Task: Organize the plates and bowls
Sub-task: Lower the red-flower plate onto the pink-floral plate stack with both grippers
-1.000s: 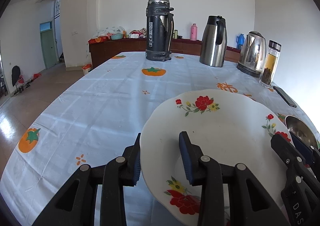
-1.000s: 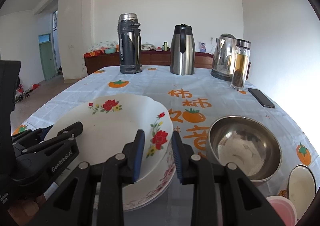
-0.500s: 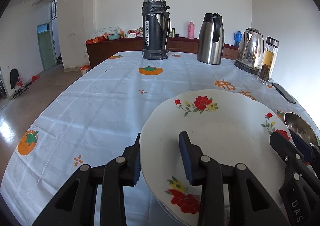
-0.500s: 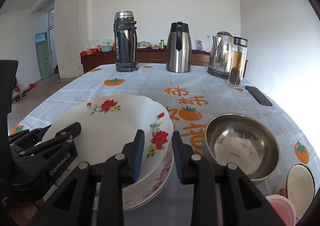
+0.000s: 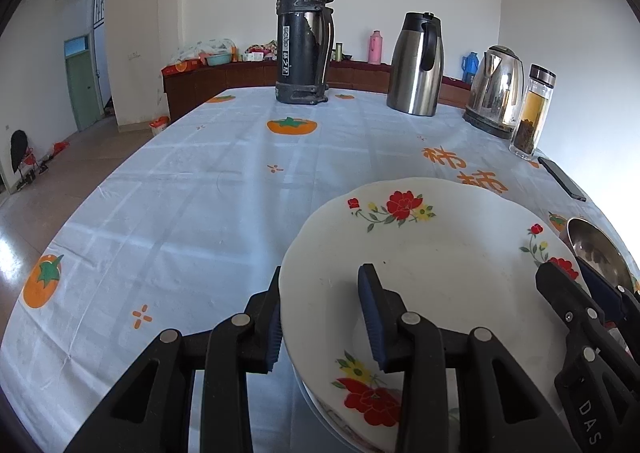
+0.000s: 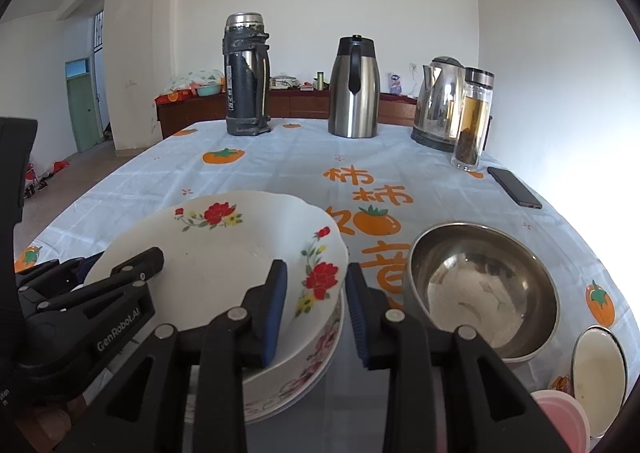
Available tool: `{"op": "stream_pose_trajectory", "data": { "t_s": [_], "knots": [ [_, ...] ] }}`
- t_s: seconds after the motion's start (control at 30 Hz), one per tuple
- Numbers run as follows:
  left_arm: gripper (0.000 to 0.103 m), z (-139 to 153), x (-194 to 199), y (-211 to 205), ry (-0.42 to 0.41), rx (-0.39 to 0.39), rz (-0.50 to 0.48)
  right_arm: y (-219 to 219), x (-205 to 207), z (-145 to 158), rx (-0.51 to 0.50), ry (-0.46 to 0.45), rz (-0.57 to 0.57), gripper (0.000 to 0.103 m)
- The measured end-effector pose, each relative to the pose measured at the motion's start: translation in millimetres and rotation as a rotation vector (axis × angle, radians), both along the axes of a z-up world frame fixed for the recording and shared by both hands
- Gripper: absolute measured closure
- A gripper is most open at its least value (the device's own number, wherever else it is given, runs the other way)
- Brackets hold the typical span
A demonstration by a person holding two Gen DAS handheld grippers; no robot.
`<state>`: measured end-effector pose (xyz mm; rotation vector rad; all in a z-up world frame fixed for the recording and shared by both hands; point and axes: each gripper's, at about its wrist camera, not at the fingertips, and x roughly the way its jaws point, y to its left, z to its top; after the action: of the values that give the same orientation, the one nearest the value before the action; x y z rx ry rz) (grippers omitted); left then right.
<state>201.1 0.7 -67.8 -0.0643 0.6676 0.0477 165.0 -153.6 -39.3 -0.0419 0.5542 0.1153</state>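
The floral plate (image 5: 440,253) lay at the lower right of the left wrist view and at the lower left of the right wrist view, on top of a short stack of plates (image 6: 320,357) whose pink-flowered rims showed beneath it. It looked slightly tilted rather than fully nested, which suggested it was being set down onto the stack, or lifted off it; the frames could not settle which.

The left gripper (image 5: 322,317) straddled the plate's left rim, with one pad outside the edge and the other over the plate's inner slope. The right gripper (image 6: 316,309) did the same at the opposite rim, one pad over the inside and one just outside. Both pairs of jaws stood narrow, about as wide as the sloping wall between them, but I could not tell whether the pads pressed on the plate or only flanked it. Taking the plate from two sides probably kept a wide, shallow dish level and let it land square on the pile.

The steel bowl (image 6: 480,285) sat just beside the stack on the counter (image 5: 180,213), toward the lower right of the right wrist view, likely waiting its turn with the small white dish (image 6: 598,377) near the frame's right edge.
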Motion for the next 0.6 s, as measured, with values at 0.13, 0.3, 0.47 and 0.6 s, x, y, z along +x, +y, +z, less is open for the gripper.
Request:
{"op": "stream_pose_trajectory", "data": {
  "t_s": [0.13,0.3,0.47,0.6],
  "knots": [
    [0.065,-0.6,0.2,0.4,0.008,-0.005,0.003,0.8,1.3,-0.6,-0.007,0.006,0.000,0.072],
    [0.065,-1.2,0.9,-1.3,0.013,-0.002,0.000,1.3,3.2,-2.1,-0.015,0.020,-0.002,0.072],
    [0.065,-2.1,2.2,0.2,0.021,-0.005,-0.005,0.9,5.3,-3.4,-0.022,0.027,-0.004,0.071],
    [0.065,-3.0,3.0,0.6,0.029,-0.005,-0.004,1.6,6.8,-4.2,-0.030,0.037,-0.005,0.071]
  ]
}}
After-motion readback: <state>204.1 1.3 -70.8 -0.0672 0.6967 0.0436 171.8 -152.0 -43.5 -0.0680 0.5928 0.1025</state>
